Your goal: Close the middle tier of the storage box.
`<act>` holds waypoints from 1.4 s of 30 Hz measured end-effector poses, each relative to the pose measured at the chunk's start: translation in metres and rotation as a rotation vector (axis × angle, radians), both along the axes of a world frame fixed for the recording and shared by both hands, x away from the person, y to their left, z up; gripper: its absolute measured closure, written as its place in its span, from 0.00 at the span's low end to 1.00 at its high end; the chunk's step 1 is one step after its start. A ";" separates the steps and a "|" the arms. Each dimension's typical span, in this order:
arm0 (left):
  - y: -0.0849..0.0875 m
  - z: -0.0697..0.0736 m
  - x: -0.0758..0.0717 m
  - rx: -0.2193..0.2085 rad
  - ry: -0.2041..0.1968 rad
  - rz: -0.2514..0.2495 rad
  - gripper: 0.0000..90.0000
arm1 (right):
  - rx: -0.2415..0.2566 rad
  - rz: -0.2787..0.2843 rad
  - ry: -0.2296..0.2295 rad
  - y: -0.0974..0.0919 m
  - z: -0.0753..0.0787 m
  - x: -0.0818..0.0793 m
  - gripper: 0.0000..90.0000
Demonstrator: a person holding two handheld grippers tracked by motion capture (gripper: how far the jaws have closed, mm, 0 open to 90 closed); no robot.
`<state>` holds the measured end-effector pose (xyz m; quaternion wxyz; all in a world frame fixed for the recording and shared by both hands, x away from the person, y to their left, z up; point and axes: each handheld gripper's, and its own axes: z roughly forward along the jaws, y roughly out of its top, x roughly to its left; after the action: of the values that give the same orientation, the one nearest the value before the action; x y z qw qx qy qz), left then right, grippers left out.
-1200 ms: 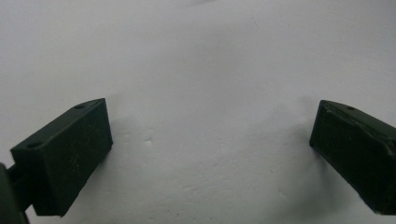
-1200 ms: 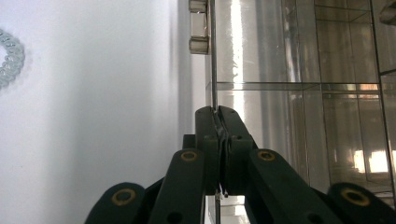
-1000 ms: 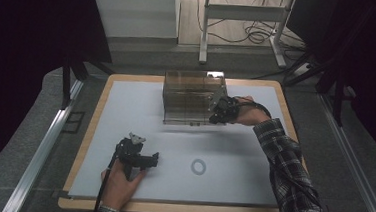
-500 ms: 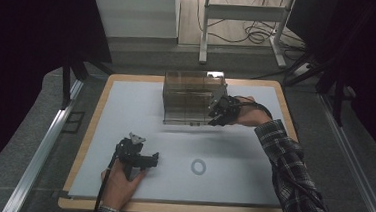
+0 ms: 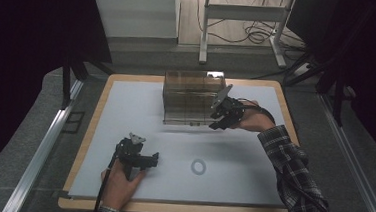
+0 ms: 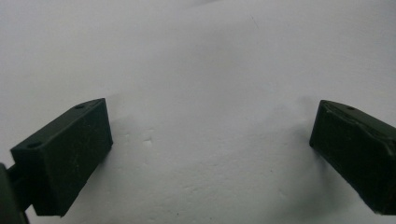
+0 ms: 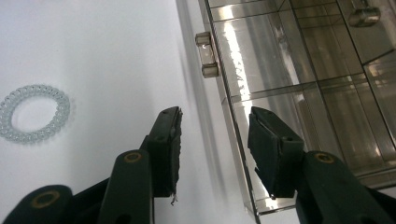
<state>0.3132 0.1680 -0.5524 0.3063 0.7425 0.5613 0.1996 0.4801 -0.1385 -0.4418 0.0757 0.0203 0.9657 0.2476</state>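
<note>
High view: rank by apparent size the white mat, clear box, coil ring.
1. white mat
2. clear box, smoky and see-through
3. coil ring, by far the smallest

No close calls; the gaps are plain.

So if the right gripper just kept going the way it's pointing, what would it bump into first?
Probably the clear box. The right gripper has its jaws open astride the box's front edge, one jaw over the white table. Depth is hard to judge, so the little latch ahead could come first.

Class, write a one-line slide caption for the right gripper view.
Right gripper, jaws open astride the front edge of a clear plastic box, with a coiled hair tie on the white table.
</note>
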 end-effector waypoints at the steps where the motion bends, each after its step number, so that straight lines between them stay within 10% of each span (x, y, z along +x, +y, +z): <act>1: 0.000 0.000 0.000 0.000 0.000 0.000 0.00 | 0.003 0.000 -0.001 -0.001 0.000 -0.001 0.58; 42: 0.000 0.000 0.000 0.000 0.000 0.000 0.00 | 0.086 -0.156 0.029 -0.018 -0.026 -0.052 0.57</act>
<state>0.3132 0.1680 -0.5524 0.3063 0.7423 0.5614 0.1998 0.4281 -0.1562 -0.4680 0.0798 0.1025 0.9506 0.2820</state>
